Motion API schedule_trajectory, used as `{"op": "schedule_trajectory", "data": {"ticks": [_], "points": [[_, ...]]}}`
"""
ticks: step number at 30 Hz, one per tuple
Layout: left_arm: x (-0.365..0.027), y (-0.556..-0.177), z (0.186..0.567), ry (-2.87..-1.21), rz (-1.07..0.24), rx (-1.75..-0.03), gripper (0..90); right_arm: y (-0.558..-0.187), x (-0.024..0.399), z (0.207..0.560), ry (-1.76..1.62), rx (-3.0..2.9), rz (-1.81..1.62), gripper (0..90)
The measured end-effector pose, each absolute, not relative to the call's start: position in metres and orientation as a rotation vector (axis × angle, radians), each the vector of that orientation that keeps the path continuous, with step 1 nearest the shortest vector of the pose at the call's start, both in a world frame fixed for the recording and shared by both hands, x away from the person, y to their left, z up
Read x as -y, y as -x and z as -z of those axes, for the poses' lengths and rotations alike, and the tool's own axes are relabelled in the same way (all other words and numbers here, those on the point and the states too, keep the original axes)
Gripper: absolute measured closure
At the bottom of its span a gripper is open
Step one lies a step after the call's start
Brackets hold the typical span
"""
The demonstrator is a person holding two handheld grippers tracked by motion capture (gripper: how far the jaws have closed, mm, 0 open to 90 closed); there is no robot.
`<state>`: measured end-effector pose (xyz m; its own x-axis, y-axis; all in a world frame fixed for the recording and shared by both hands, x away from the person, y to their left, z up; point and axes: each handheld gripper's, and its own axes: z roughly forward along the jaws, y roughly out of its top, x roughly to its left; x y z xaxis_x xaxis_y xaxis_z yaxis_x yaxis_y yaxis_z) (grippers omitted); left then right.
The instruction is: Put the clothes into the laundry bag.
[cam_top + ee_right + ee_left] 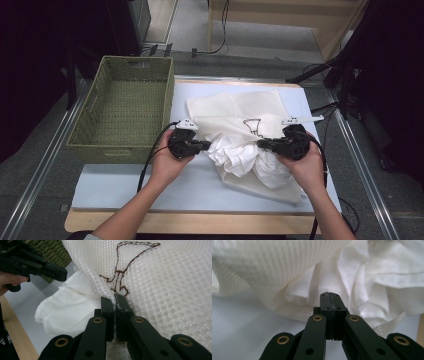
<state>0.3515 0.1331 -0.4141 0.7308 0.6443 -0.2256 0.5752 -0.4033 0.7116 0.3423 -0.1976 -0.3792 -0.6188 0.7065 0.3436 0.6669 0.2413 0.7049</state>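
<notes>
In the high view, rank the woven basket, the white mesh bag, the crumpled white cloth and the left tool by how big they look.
1. woven basket
2. white mesh bag, roughly similar to the basket, so that order is unsure
3. crumpled white cloth
4. left tool

Two grippers are in hand: the left gripper [186, 142] and the right gripper [289, 142], each with two black jaws, so four jaws in all. Two hands hold them, the left hand [167, 162] and the right hand [305, 167]. One white mesh bag [235, 107] lies on the surface, bearing one brown stitched figure [252, 126]. One crumpled white cloth [237, 155] sits at its near side. One green woven basket [120, 107] stands at the left. One white surface [125, 185] carries them all.
</notes>
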Motion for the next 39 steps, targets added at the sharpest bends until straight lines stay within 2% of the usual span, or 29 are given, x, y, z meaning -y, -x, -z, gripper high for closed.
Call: {"op": "schedule_trajectory", "data": {"ticks": [5, 12, 23, 29, 39], "points": [[-0.133, -0.353, 0.429, -2.111, -0.077, -0.959, 90.0, -0.342, 0.199, 0.378, -1.359, -2.439, -1.361, 88.2], [-0.111, -0.351, 0.442, -2.153, -0.041, -0.889, 90.0, -0.341, 0.196, 0.377, -1.356, -2.443, -1.347, 88.2], [-0.065, -0.343, 0.418, -2.127, -0.032, -0.688, 90.0, -0.341, 0.196, 0.376, -1.356, -2.439, -1.346, 88.2], [-0.048, -0.346, 0.409, -2.098, -0.019, -0.648, 90.0, -0.341, 0.194, 0.377, -1.357, -2.436, -1.337, 88.2], [-0.012, -0.357, 0.413, -2.158, -0.046, -0.639, 90.0, -0.340, 0.192, 0.374, -1.360, -2.433, -1.337, 88.3]]}}
